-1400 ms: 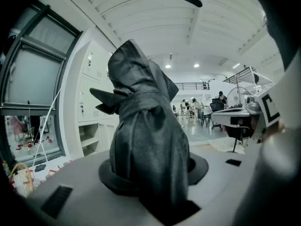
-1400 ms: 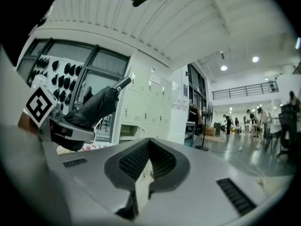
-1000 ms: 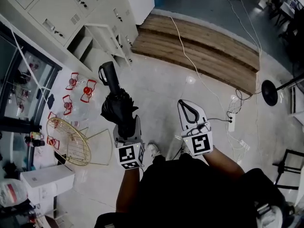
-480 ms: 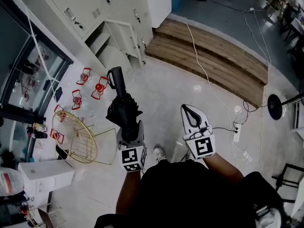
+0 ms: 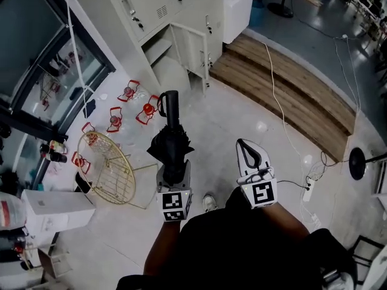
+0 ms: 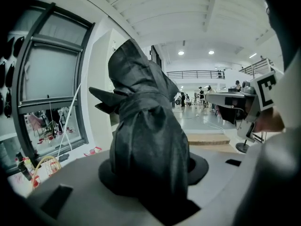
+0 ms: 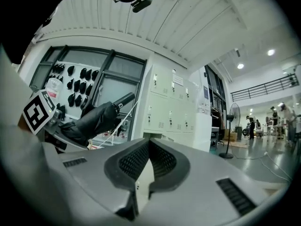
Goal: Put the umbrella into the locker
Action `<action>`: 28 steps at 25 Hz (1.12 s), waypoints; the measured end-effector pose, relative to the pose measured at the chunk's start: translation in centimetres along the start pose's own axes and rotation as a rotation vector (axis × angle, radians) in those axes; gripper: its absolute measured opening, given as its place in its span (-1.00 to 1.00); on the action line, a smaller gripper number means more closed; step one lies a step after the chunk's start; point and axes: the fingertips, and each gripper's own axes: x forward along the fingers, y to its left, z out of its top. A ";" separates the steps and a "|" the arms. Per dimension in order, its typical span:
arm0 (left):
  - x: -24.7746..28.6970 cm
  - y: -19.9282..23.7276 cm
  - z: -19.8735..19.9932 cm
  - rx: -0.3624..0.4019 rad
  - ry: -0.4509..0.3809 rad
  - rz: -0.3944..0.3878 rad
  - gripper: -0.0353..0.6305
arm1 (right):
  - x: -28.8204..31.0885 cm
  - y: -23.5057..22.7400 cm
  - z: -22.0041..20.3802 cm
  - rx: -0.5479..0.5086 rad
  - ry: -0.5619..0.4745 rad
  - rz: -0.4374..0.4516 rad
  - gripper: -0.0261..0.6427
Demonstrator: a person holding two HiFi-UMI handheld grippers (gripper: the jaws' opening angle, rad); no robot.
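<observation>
Pale floor [image 5: 230, 116] stretches below, with a bank of lockers [image 5: 181, 8] along the far wall and one low door [image 5: 192, 48] standing open. The left gripper [image 5: 173, 174] pinches the folded black umbrella [image 5: 169, 144] by its cloth, with the handle pointing toward the lockers. The right gripper [image 5: 246, 148] has its jaws pressed together on nothing. A gold wire basket [image 5: 106, 168] lies left of the umbrella, and a wooden step [image 5: 284, 95] lies to the right.
</observation>
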 end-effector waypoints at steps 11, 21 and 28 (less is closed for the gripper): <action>8.0 3.4 0.5 -0.019 0.083 0.066 -0.35 | 9.7 -2.8 -2.2 0.024 -0.031 0.139 -0.93; 18.6 4.6 2.3 -0.081 0.150 0.172 -0.35 | 18.9 -10.8 -4.0 0.013 -0.011 0.261 -0.93; 23.0 4.5 2.6 -0.112 0.211 0.239 -0.35 | 23.7 -14.6 -4.2 0.036 -0.042 0.332 -0.93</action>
